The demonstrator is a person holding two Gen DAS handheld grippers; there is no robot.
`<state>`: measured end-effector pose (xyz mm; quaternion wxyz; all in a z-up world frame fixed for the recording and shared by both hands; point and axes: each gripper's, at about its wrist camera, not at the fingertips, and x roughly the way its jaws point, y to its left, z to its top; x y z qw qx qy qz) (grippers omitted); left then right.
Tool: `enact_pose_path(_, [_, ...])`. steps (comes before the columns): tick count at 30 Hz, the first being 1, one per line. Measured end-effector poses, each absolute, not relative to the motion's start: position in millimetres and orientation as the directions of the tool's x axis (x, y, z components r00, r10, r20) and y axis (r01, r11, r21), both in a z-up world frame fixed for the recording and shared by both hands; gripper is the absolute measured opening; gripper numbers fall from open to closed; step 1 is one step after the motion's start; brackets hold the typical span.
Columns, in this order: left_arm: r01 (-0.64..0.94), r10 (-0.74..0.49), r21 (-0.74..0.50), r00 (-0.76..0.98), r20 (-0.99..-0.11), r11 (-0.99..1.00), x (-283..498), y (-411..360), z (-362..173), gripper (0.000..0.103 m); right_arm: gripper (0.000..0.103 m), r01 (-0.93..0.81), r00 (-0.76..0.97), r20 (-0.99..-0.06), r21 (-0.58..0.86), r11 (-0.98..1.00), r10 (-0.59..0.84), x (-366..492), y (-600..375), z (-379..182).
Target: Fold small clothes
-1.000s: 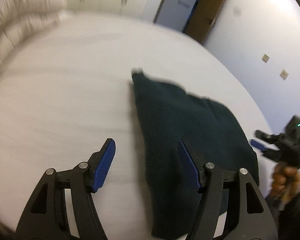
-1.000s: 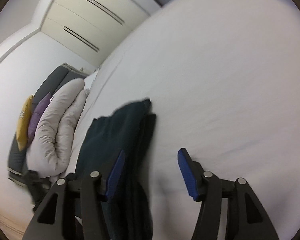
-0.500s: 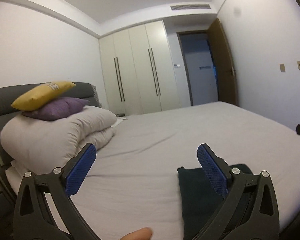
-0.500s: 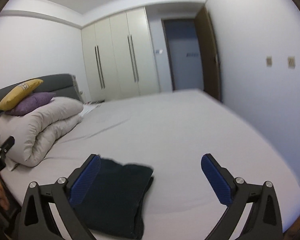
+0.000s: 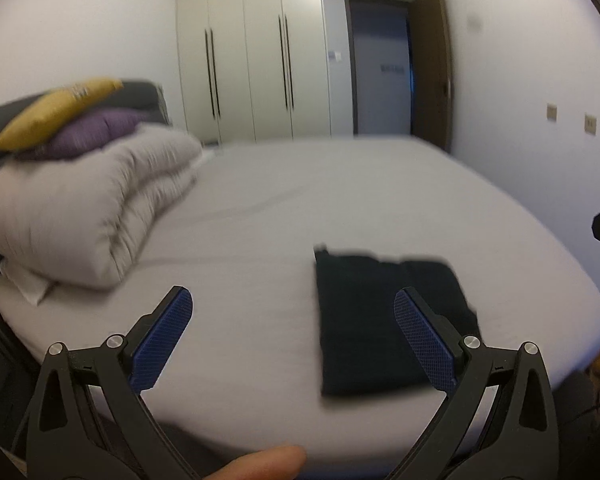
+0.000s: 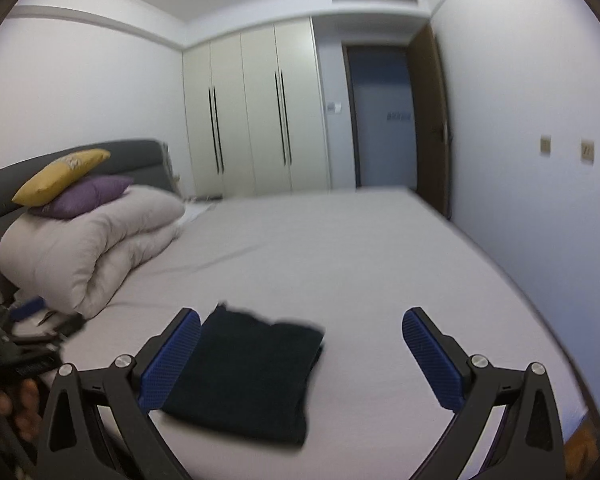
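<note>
Fabric first: we see a dark folded garment (image 5: 384,320) lying flat on the bed (image 5: 340,200), near the bed's front edge and toward its right side in the left wrist view. In the right wrist view the same garment (image 6: 248,376) lies low and left of centre, its folded layers stacked with one edge showing at the right.

We hold the left hand-held gripper (image 5: 294,336) above the bed with its blue pads spread wide and nothing between them; the right pad overlaps the garment in the picture, but we cannot tell that it touches. A fingertip (image 5: 260,462) shows at the bottom edge of that view.

We hold the right hand-held gripper (image 6: 300,360) likewise spread wide and empty, its left pad just at the garment's left border in the picture.

At the head of the bed, well apart from the garment, a rolled grey duvet (image 5: 88,208) carries a purple cushion (image 5: 92,134) with a yellow cushion (image 5: 56,112) on top. Beyond the bed stand a cream wardrobe (image 6: 256,116) and a doorway (image 6: 384,120).
</note>
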<state>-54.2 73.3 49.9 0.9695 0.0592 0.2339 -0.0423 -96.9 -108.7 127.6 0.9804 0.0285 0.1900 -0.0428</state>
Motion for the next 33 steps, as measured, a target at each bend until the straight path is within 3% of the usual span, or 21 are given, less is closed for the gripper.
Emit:
enact_pose_path(5, [0.133, -0.070, 0.073, 0.823, -0.564, 0.988, -41.7, 62.8, 6.9, 0.103, 0.103, 0.130, 0.862, -0.501, 0.080, 0.988, -0.073, -84.9, -102.5, 97.9])
enact_pose_path(17, [0.125, -0.064, 0.035, 0.704, -0.707, 0.992, 2.0, 64.8, -61.4, 0.103, 0.103, 0.255, 0.691, -0.714, 0.092, 0.963, -0.115, -60.5, -101.9, 41.0])
enact_pose_path(33, [0.104, -0.056, 0.022, 0.688, -0.723, 0.994, 6.8, 76.4, -74.2, 0.103, 0.103, 0.235, 0.661, -0.736, 0.013, 0.972, -0.150, -56.9, -83.8, 24.6])
